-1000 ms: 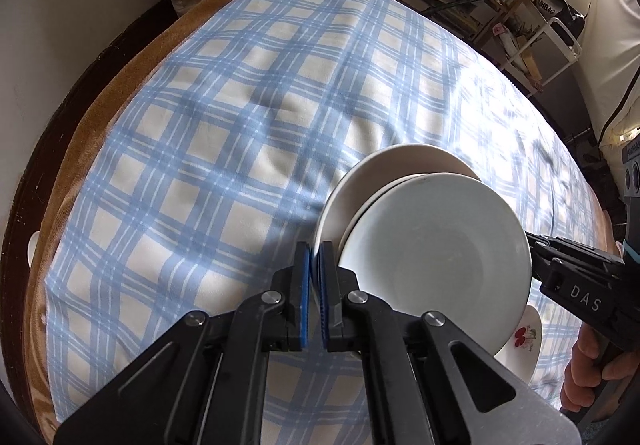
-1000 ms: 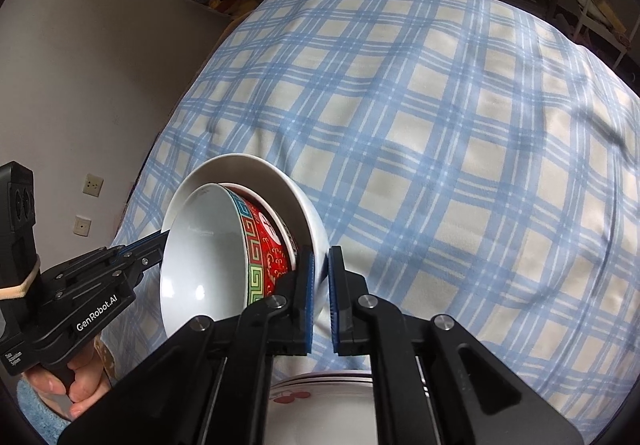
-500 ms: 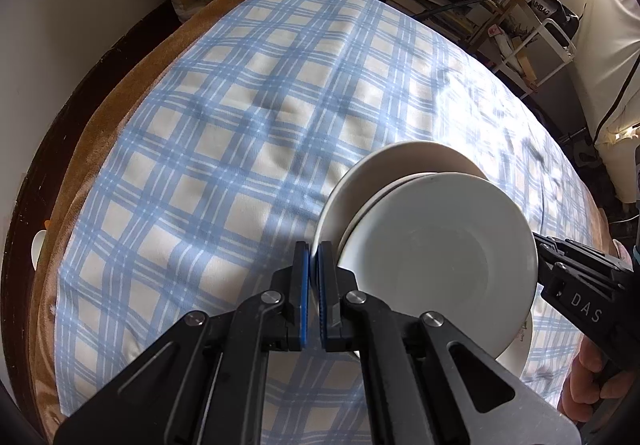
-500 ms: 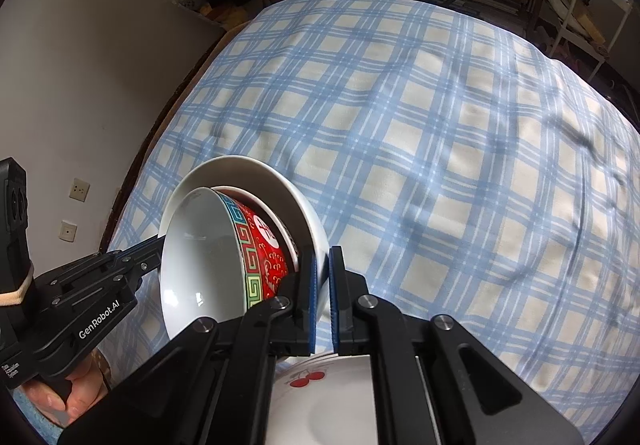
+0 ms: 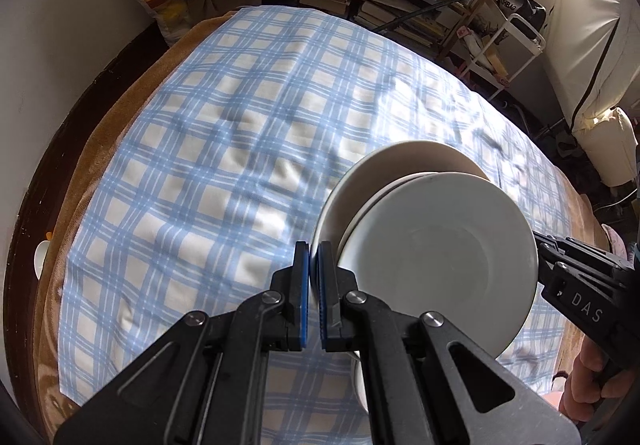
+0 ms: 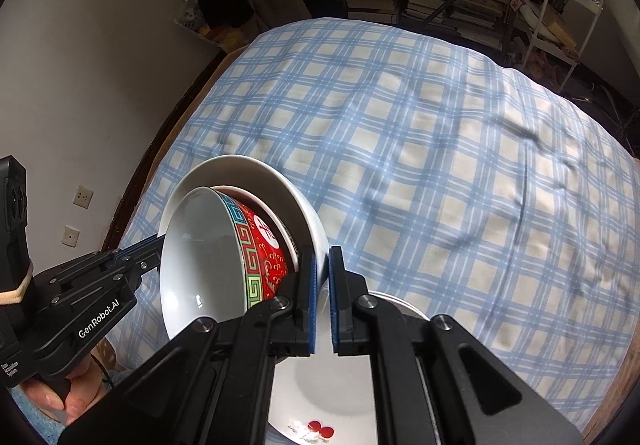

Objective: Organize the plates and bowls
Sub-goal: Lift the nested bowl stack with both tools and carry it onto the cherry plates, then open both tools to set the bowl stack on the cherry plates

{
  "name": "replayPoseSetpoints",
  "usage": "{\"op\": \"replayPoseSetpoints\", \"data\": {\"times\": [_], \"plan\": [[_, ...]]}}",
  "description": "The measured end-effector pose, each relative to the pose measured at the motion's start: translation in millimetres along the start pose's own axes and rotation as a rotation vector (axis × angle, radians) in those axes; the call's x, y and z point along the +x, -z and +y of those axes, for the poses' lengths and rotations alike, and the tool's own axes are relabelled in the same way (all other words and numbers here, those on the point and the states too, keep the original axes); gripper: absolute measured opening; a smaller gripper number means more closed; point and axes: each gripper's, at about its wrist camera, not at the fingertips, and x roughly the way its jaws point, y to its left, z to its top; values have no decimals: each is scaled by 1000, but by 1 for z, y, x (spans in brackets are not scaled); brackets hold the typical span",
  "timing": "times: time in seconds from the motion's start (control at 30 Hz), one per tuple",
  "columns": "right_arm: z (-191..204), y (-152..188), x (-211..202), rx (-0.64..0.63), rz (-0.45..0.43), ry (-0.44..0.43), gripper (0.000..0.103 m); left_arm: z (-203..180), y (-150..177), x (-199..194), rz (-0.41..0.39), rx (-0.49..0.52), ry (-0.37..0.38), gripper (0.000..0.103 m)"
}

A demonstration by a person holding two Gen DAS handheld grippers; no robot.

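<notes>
holding: stack tilted on edge, above checked cloth (image 5: 224, 149)
stack: white plate (image 5: 440, 261), red patterned bowl (image 6: 262, 245)
left gripper (image 5: 314, 265): clenched on plate rim
right gripper (image 6: 322, 273): clenched on rim

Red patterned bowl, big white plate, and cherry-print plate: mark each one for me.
red patterned bowl (image 6: 266, 251), right wrist view, on its red outer wall.
big white plate (image 5: 400, 169), left wrist view, on its upper rim.
cherry-print plate (image 6: 340, 397), right wrist view, on its white middle, below the gripper.
</notes>
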Motion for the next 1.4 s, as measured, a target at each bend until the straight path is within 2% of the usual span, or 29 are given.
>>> {"op": "replayPoseSetpoints", "data": {"times": [0.2,0.47,0.7,0.87,1.23,1.3,1.4], "plan": [[-17,27,-19,16,2,14,8,-26,25,-7,19,26,-8,2],[-32,66,-27,9,22,66,8,-47,64,3,69,33,2,2],[-51,93,-15,66,51,40,8,-59,83,15,106,75,-28,2],[-62,100,-4,111,75,30,8,-68,92,25,123,119,-49,2],[-72,101,0,113,78,27,8,-68,88,30,116,116,10,3],[-74,101,1,119,88,21,8,-70,88,28,107,130,-8,7],[-77,101,3,124,114,7,8,-75,89,27,100,163,-28,8]]}}
